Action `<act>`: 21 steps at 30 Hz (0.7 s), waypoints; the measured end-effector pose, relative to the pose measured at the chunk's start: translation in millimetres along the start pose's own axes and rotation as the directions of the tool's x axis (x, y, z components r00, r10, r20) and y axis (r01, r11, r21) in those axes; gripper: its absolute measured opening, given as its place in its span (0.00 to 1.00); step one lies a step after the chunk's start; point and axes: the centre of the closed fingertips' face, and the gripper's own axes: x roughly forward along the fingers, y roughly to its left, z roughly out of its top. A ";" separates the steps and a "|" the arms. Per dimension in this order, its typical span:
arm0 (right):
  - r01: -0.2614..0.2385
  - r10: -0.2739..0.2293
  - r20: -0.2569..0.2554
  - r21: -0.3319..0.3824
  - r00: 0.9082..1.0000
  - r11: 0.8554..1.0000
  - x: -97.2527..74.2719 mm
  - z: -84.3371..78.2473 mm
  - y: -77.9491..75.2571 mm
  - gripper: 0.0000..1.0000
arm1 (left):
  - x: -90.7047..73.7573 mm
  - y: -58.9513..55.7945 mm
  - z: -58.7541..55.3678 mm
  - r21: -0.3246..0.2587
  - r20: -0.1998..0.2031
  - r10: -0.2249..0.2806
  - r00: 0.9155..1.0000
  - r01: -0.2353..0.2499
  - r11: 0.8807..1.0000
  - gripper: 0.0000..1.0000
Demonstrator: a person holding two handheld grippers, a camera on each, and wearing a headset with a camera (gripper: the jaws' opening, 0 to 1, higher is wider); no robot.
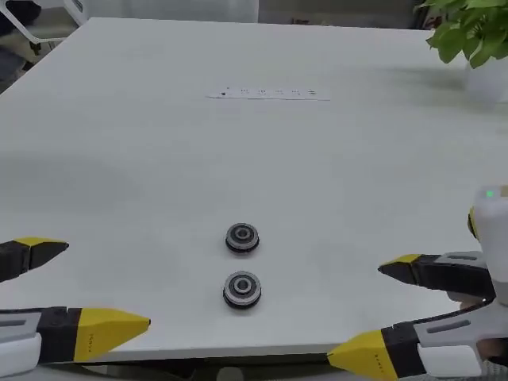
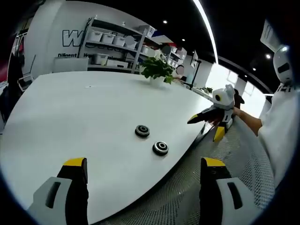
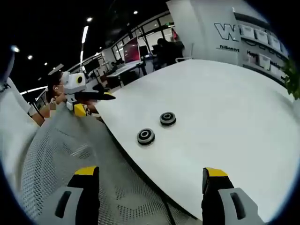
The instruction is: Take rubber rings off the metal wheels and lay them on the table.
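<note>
The near wheel and the far wheel lie flat on the counter near its front edge, close together but not touching. Your left gripper and right gripper flank them, jaws spread, holding nothing. Expect hard, slick metal hubs that slide. The rubber ring should stretch, so pin the hub and pinch the ring's outer edge.

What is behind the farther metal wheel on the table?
Bare white tabletop, then a thin pale strip with small dark marks; a green leafy plant stands far right. The round dark-rimmed metal wheel hides only the table spot beneath it.
</note>
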 end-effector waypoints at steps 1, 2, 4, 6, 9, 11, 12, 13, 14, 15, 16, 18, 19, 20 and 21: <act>-0.003 0.003 0.000 0.000 1.000 1.000 0.1 0.1 0.4 0.90 | 0.1 0.0 0.0 0.000 0.000 0.000 1.000 0.000 1.000 0.99; -0.004 0.004 -0.001 -0.001 1.000 1.000 0.3 -0.1 0.7 0.90 | 0.1 -0.1 0.1 -0.001 0.000 -0.001 1.000 0.001 1.000 0.99; -0.005 0.005 -0.003 -0.002 1.000 1.000 0.5 -0.3 0.8 0.90 | 0.2 -0.2 0.2 -0.003 0.000 -0.001 1.000 0.001 1.000 0.99; -0.006 0.006 -0.001 -0.001 1.000 1.000 0.4 0.1 1.0 0.90 | 0.1 0.2 0.4 -0.003 0.001 0.001 1.000 -0.001 1.000 0.99; -0.007 0.007 0.005 0.002 1.000 1.000 0.1 0.8 0.8 0.90 | 0.0 1.0 0.4 -0.005 0.002 0.004 1.000 -0.004 1.000 0.99; -0.009 0.009 0.005 0.002 1.000 1.000 0.2 0.8 0.8 0.90 | 0.0 1.2 0.0 -0.005 0.001 0.004 1.000 -0.004 1.000 0.99; -0.008 0.008 0.003 0.001 1.000 1.000 0.1 0.4 0.8 0.90 | 0.0 1.3 -0.2 -0.005 0.000 0.005 1.000 -0.004 1.000 0.99; -0.007 0.007 0.003 0.000 1.000 1.000 0.1 0.4 0.7 0.90 | 0.1 1.3 -0.2 -0.005 0.000 0.004 1.000 -0.004 1.000 0.99; -0.007 0.007 0.004 0.000 1.000 1.000 0.1 0.5 0.7 0.90 | 0.1 1.3 -0.2 -0.005 0.001 0.004 1.000 -0.004 1.000 0.99; -0.005 0.005 0.006 0.001 1.000 1.000 0.1 0.8 0.5 0.90 | 0.2 1.3 -0.3 -0.006 0.000 0.003 1.000 -0.003 1.000 0.99; -0.003 0.003 0.006 0.002 1.000 1.000 0.0 0.8 0.2 0.90 | 0.3 1.3 -0.6 -0.006 -0.001 0.003 1.000 -0.003 1.000 0.99; -0.001 0.001 0.005 0.001 1.000 1.000 0.0 0.8 0.1 0.90 | 0.6 0.2 -1.4 -0.004 -0.007 -0.003 1.000 0.003 1.000 0.99; -0.002 0.002 0.005 0.001 1.000 1.000 0.2 1.0 0.2 0.90 | 0.9 -1.4 -2.0 -0.008 -0.010 -0.012 1.000 0.012 1.000 0.99; -0.002 0.002 0.005 0.001 1.000 1.000 0.2 0.9 0.1 0.90 | 1.2 -2.8 -2.5 -0.014 -0.012 -0.021 1.000 0.020 1.000 0.99; -0.002 0.002 0.004 0.001 1.000 1.000 0.3 0.9 -0.1 0.90 | 1.5 -4.5 -2.6 -0.024 -0.011 -0.030 0.999 0.030 0.999 0.99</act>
